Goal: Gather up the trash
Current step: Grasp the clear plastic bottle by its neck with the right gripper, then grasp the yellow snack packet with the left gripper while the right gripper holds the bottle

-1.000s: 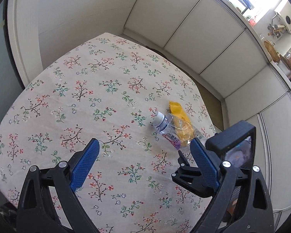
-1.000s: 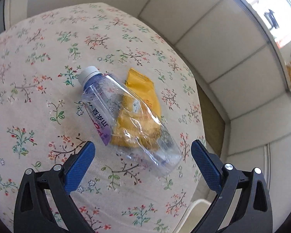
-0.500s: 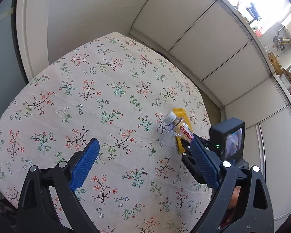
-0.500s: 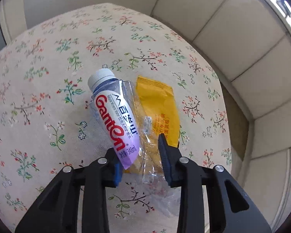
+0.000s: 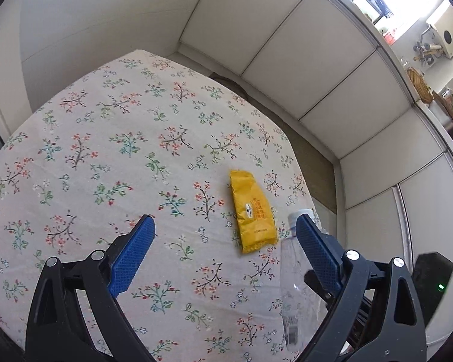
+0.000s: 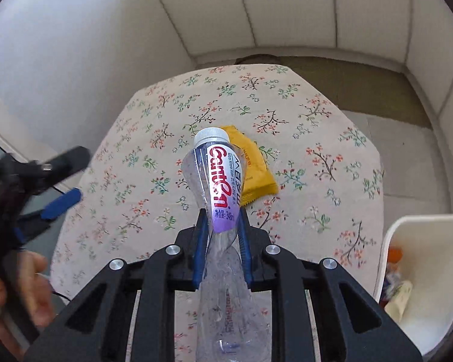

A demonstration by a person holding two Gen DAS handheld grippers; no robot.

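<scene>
The right claw [image 6: 222,235] is clenched on a crumpled clear plastic water bottle with a white cap and a red and purple label [image 6: 219,181], its jaws closing further and the pads squeezing the bottle's middle so the thin wall buckles between them; the bottle hangs in the air above the tabletop [image 6: 332,138], which is covered by a floral cloth, cap pointing away from the camera. A flat yellow foil snack packet [image 5: 252,211] lies on the cloth, apart from the bottle. The left claw [image 5: 223,250] is released, its blue pads spread wide with nothing between them, hovering over the cloth near the packet. A white plastic bin [image 6: 422,271], already holding some rubbish, stands beside the tabletop on the right. The likely next step is to carry the bottle over to the bin. The risk is the grip: the wall is soft and slippery, so the bottle could twist or slide out of the pads on a quick swing and land on the floor. Released too early, it could strike the bin's rim and bounce away
</scene>
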